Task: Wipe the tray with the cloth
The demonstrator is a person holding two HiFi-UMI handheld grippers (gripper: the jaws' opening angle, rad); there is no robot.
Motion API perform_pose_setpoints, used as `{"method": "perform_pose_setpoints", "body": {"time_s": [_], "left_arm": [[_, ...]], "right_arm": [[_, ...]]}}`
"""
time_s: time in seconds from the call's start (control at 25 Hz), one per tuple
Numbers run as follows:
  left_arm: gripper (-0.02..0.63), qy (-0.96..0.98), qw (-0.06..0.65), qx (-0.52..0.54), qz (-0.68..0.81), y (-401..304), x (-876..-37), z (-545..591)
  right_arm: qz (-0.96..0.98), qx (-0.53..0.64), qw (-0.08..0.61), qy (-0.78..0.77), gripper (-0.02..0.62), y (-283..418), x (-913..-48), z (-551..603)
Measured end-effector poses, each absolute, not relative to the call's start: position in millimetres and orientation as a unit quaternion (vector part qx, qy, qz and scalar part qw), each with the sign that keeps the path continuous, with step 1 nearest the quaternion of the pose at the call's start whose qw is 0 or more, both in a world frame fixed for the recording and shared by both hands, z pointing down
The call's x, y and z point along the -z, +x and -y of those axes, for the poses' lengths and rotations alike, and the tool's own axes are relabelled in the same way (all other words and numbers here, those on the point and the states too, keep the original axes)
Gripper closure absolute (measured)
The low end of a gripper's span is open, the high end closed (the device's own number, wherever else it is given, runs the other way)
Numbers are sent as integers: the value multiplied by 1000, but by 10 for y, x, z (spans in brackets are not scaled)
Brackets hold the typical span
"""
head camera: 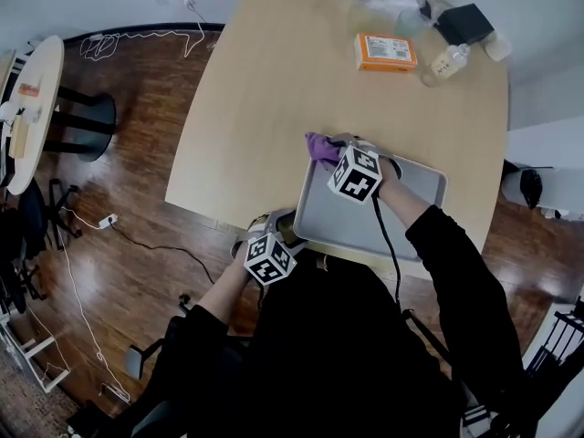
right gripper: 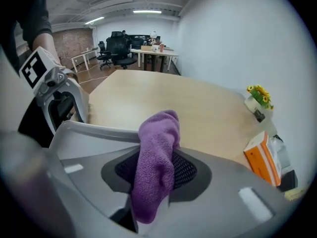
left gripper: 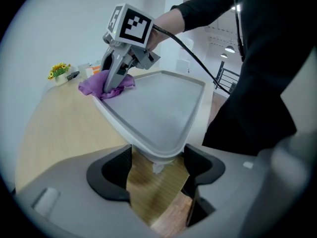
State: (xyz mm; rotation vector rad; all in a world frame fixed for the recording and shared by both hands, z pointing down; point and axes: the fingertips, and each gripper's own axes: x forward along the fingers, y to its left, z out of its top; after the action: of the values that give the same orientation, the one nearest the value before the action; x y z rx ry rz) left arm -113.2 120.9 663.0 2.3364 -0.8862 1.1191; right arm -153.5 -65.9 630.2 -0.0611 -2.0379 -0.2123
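Observation:
A grey tray (head camera: 401, 199) lies on the light wooden table (head camera: 274, 89) near its front edge. My right gripper (head camera: 333, 153) is over the tray's far left corner, shut on a purple cloth (head camera: 320, 146) that hangs from between its pads (right gripper: 185, 170). In the left gripper view the cloth (left gripper: 91, 87) rests on the tray's far rim under the right gripper (left gripper: 111, 88). My left gripper (left gripper: 157, 170) is shut on the tray's near corner (left gripper: 158, 155), at the table's front edge (head camera: 287, 231).
An orange box (head camera: 385, 51), a small bottle (head camera: 452, 60) and a black case (head camera: 464, 23) lie at the table's far end, with a pot of yellow flowers (right gripper: 258, 99). A round white table (head camera: 32, 108) stands on the wooden floor to the left.

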Motion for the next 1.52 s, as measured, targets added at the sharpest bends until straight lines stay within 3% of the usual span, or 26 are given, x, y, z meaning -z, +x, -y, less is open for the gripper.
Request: {"method": "perform_pose_setpoints", "body": {"time_s": [0.36,0.76,0.92,1.36,1.52], "left_arm": [[290,837,202,-400,313,-1149,-6623,-1240],[288,837,202,-407,304,-1212,-6646,-1254],[289,833,205,-415,302,-1234,-6636,-1267],[288,817,216,-448,293,-1244,-6677,-1255],[288,808,221,-466,285,-1217,-6709,-1275]], "right_arm": [[841,78,535,12,457,-1555,-6289,618],[865,-33,498,-49,457,-1379,-6312,-1060],[871,-43,487,-45,457,-1194,-6305,-1203],[844,-126,508,116,457,1013,-6332,-710],[835,-151,502,169,456,1485,-6349,-592]]}}
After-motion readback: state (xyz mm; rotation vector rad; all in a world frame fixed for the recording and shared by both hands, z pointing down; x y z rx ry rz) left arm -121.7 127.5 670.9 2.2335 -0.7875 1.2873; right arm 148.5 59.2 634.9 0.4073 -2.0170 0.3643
